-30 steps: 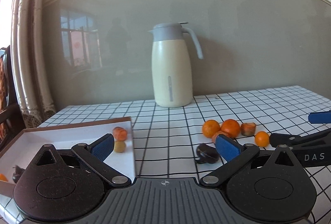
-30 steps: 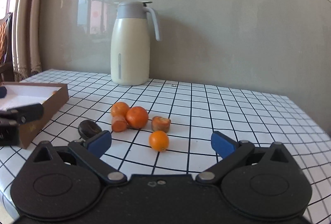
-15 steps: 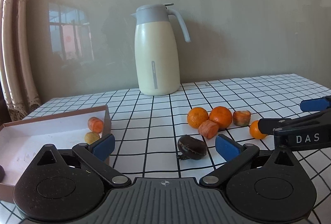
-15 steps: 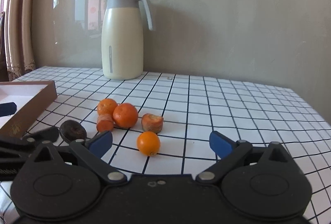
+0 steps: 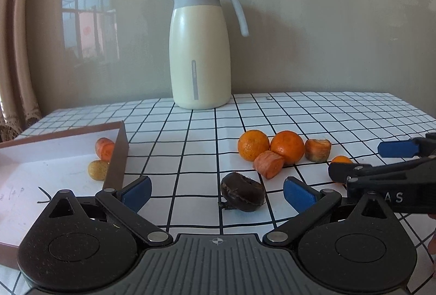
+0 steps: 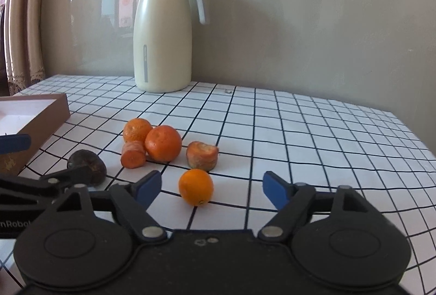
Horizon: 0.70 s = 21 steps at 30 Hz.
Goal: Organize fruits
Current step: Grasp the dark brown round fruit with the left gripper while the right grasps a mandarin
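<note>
The brown box (image 5: 120, 156) with a white floor sits at the tabletop's (image 5: 313, 115) left and holds 1 carrot piece (image 5: 104, 148) and 1 small yellowish fruit (image 5: 98, 170). Outside it lie 2 oranges (image 5: 253, 145), 2 carrot chunks (image 5: 268, 164), a dark fruit (image 5: 242, 195) and a small orange (image 6: 195, 186). The left gripper (image 5: 216, 192) and right gripper (image 6: 211, 187) have their fingers spread wide, holding nothing.
</note>
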Each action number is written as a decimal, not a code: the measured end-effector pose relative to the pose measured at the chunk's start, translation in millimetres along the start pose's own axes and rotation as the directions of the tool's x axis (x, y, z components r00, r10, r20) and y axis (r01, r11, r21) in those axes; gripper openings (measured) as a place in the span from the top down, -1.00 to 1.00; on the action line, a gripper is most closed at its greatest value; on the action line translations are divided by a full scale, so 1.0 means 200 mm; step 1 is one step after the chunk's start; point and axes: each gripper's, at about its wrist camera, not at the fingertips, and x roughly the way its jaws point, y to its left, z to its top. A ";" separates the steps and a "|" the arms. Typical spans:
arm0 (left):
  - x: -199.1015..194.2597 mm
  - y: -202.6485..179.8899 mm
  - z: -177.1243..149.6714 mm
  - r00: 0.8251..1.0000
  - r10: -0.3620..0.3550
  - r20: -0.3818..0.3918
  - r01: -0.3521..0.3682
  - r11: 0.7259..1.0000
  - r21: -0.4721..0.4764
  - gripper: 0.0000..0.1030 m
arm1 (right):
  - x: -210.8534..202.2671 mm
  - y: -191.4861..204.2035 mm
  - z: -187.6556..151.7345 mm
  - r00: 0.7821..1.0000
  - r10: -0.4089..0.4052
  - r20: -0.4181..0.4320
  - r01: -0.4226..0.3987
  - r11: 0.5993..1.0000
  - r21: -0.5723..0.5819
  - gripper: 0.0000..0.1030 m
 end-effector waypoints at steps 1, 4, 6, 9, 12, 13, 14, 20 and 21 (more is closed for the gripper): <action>0.02 0.00 0.00 1.000 -0.005 -0.013 0.005 1.000 -0.002 -0.74 | 0.00 0.00 0.00 1.000 0.006 -0.003 -0.006 1.000 -0.001 -0.28; 0.07 0.00 0.01 0.998 -0.023 -0.061 0.022 1.000 -0.003 -0.49 | 0.03 0.00 0.01 1.000 0.000 -0.008 0.000 1.000 -0.008 -0.23; 0.09 -0.01 0.01 0.997 -0.024 -0.078 0.025 1.000 0.010 -0.49 | 0.05 0.00 0.02 1.000 0.004 -0.027 -0.004 1.000 -0.008 -0.12; 0.11 -0.04 0.02 0.995 -0.028 -0.094 0.030 0.999 0.026 -0.44 | 0.07 0.01 0.02 0.998 0.010 -0.054 -0.011 1.000 -0.014 0.05; 0.14 -0.04 0.03 0.994 -0.031 -0.106 0.034 0.999 0.025 -0.41 | 0.09 0.00 0.03 0.998 0.006 -0.067 -0.006 1.000 -0.008 0.10; 0.14 -0.04 0.03 0.993 -0.033 -0.110 0.035 0.999 0.025 -0.42 | 0.09 -0.01 0.03 0.997 0.007 -0.071 -0.007 1.000 -0.004 0.11; 0.15 -0.05 0.03 0.993 -0.034 -0.113 0.038 0.999 0.027 -0.41 | 0.10 -0.01 0.03 0.997 0.012 -0.079 -0.012 1.000 -0.003 0.11; 0.17 -0.07 0.03 0.992 -0.030 -0.126 0.036 0.998 0.047 -0.23 | 0.13 -0.01 0.03 0.994 0.024 -0.103 -0.024 1.000 0.000 0.30; 0.16 -0.07 0.03 0.991 -0.032 -0.126 0.038 0.998 0.049 -0.22 | 0.13 -0.01 0.03 0.994 0.024 -0.103 -0.024 1.000 0.003 0.35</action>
